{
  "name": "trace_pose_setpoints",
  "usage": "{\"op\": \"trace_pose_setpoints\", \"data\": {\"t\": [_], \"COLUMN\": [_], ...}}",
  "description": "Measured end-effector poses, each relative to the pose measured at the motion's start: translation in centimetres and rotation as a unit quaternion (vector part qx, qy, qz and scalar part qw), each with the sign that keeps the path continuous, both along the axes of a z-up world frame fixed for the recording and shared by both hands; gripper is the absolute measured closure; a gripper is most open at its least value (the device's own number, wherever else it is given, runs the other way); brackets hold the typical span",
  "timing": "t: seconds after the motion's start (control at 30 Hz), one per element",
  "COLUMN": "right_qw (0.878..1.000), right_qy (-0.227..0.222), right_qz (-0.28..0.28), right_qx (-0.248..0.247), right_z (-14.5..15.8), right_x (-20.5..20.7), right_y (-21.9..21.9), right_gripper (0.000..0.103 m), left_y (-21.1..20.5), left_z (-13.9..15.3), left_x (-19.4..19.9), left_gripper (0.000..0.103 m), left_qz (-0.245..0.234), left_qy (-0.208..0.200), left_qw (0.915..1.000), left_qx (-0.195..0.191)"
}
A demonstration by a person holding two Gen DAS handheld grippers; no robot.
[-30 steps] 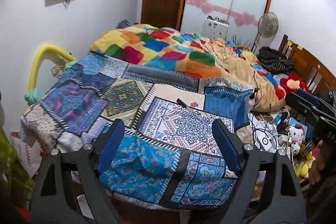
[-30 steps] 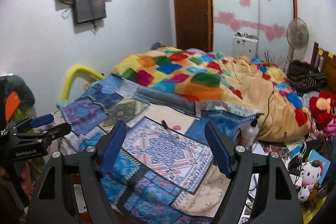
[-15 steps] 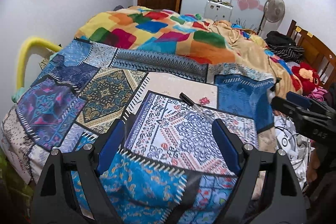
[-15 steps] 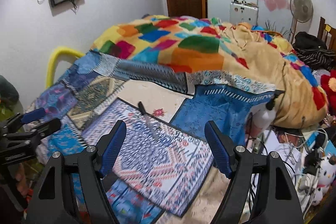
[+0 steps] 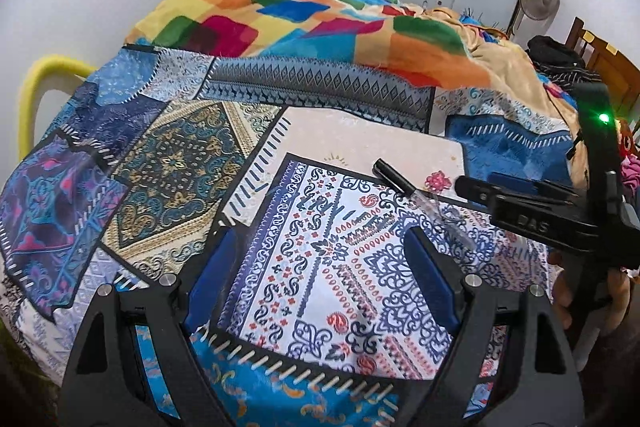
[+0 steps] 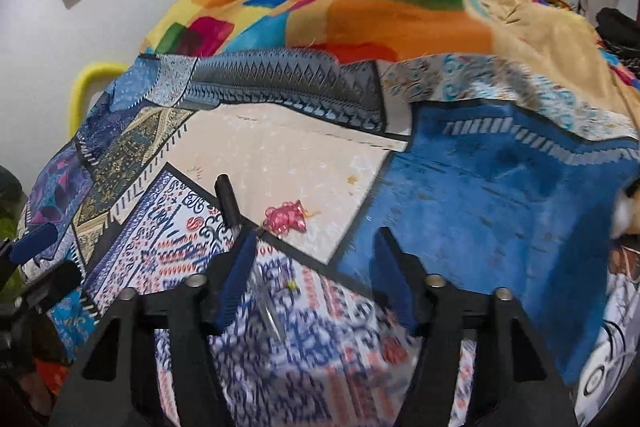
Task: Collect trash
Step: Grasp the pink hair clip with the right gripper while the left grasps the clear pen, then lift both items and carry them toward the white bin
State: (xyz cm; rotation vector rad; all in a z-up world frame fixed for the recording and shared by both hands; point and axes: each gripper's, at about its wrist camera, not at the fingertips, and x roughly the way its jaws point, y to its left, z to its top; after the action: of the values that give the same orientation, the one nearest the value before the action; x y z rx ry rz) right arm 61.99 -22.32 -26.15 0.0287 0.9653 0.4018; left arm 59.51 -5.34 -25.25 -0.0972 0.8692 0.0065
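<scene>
Approach step: right tool (image 6: pixel 314 255) spread wide, empty, above pink wrapper (image 6: pixel 286 219) beside pen (image 6: pixel 228 201) on bed (image 5: pixel 160 155). Left tool (image 5: pixel 322 271) also wide, empty. Next: descend, pinch wrapper.

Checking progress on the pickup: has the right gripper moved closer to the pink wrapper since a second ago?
Yes. The right gripper has advanced toward the pink wrapper on the bedspread, jaws open.

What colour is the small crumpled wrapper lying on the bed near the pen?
Shiny pink, the wrapper lies just right of the pen; clearest in the right wrist view.
</scene>
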Motion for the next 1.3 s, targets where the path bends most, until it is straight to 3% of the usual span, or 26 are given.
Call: {"op": "trace_pose_setpoints", "data": {"t": [0.17, 0.3, 0.37, 0.53, 0.73, 0.93, 1.03, 1.07, 1.17, 1.27, 1.3], "right_qw": [0.999, 0.997, 0.997, 0.999, 0.998, 0.995, 0.995, 0.995, 0.995, 0.995, 0.995], "right_qy": [-0.012, -0.033, -0.034, -0.026, -0.059, -0.085, -0.087, -0.086, -0.086, -0.085, -0.085], "right_qz": [0.025, 0.04, 0.047, 0.026, -0.006, -0.035, -0.04, -0.041, -0.044, -0.045, -0.044], "right_qx": [-0.026, -0.053, -0.047, -0.016, -0.03, -0.039, -0.032, -0.03, -0.022, -0.013, -0.011], "right_z": [-1.0, -1.3, -1.3, -1.0, 1.1, 2.9, 3.3, 3.4, 3.7, 4.0, 4.2], "right_x": [0.7, 0.5, 0.6, 0.5, -1.0, -2.0, -2.3, -2.4, -2.6, -3.0, -3.2], "right_y": [1.8, 2.7, 2.5, 0.7, -2.2, -4.8, -5.4, -5.6, -6.1, -6.3, -6.3], "right_gripper": [0.059, 0.08, 0.084, 0.084, 0.084, 0.083, 0.083, 0.083, 0.083, 0.083, 0.083], "left_y": [-0.5, -1.1, -1.5, -2.9, -5.7, -8.1, -8.7, -8.9, -8.9, -8.4, -8.2], "left_z": [-0.9, -1.4, -1.6, -1.8, -2.9, -4.6, -5.1, -5.2, -5.2, -5.1, -5.1], "left_x": [1.1, 2.0, 2.6, 4.0, 5.9, 7.5, 7.9, 8.0, 7.8, 7.6, 7.5], "left_gripper": [0.018, 0.019, 0.02, 0.02, 0.022, 0.041, 0.055, 0.065, 0.07, 0.096, 0.096], "left_qz": [-0.007, -0.011, -0.013, -0.015, -0.02, -0.005, 0.011, 0.018, 0.026, 0.012, 0.006], "left_qy": [0.003, 0.007, 0.009, 0.015, 0.032, 0.052, 0.051, 0.05, 0.046, 0.056, 0.061], "left_qw": [0.9999, 0.9998, 0.9998, 0.9998, 0.999, 0.9983, 0.9986, 0.9986, 0.9986, 0.9982, 0.9978], "left_qx": [0.007, 0.013, 0.013, -0.001, -0.024, -0.026, -0.008, 0.001, 0.001, -0.017, -0.026]}}
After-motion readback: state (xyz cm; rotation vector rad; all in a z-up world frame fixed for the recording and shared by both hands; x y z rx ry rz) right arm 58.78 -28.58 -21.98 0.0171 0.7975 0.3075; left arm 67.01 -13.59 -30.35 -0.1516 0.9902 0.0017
